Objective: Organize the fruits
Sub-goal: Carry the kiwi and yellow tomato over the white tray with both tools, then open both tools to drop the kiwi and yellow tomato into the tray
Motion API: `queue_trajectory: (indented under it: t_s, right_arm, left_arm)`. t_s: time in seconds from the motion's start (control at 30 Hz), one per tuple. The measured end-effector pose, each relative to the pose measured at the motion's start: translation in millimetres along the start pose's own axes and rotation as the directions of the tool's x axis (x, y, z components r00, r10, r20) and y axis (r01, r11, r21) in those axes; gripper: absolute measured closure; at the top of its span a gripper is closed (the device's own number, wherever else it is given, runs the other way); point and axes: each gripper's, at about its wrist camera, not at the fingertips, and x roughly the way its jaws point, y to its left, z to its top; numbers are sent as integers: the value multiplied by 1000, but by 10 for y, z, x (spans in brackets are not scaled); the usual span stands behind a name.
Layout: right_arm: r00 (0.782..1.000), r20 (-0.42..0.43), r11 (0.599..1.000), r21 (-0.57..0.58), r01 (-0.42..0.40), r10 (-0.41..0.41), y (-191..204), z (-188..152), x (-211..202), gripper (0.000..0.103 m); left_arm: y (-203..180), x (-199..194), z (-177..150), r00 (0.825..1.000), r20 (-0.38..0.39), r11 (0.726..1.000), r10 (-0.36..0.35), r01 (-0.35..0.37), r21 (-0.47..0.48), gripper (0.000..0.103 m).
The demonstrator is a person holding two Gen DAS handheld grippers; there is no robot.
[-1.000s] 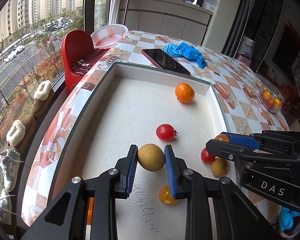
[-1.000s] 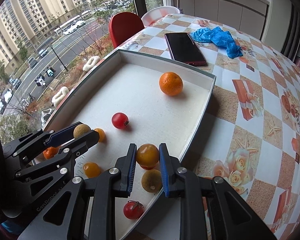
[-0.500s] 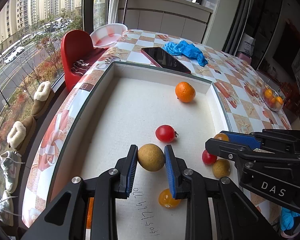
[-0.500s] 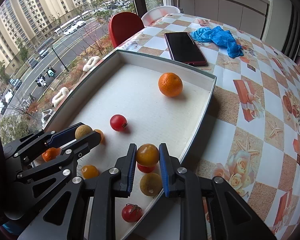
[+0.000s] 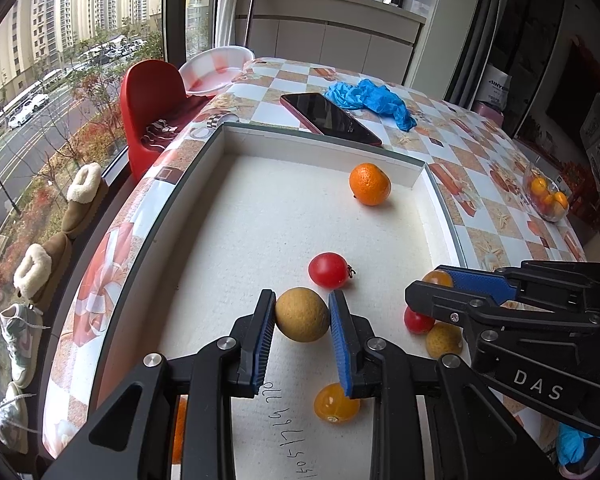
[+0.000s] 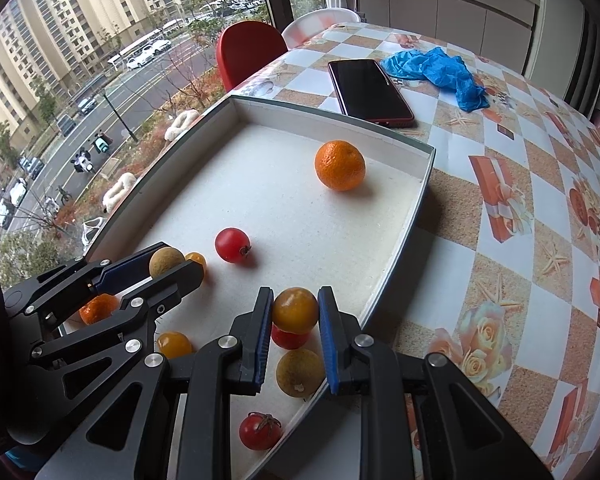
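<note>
Both grippers are gripping fruit above the tray (image 5: 440,200): left gripper (image 5: 302,316) clamping a longan (image 5: 302,314), right gripper (image 6: 295,312) a yellow tomato (image 6: 295,310), probably for sorting.

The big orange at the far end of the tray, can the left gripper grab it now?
Probably not yet: the left gripper is shut on a brown longan. The path to the orange looks free.
</note>
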Motion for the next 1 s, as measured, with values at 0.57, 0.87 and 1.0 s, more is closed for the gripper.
queue_trajectory:
  t_s: [0.57, 0.87, 1.0]
  right_arm:
    - [1000, -29, 1000, -10, -2, 1, -10, 29, 81, 73]
    - [1000, 7, 1000, -19, 15, -15, -11, 47, -70, 46]
    - [999, 27, 999, -25, 46, -45, -13, 67, -173, 28]
  left_arm:
    - [-38, 114, 79, 1000, -28, 999, 11, -11, 33, 74]
    - [142, 60, 51, 994, -25, 994, 108, -109, -27, 27]
    - [209, 5, 54, 997, -24, 995, 76, -77, -57, 22]
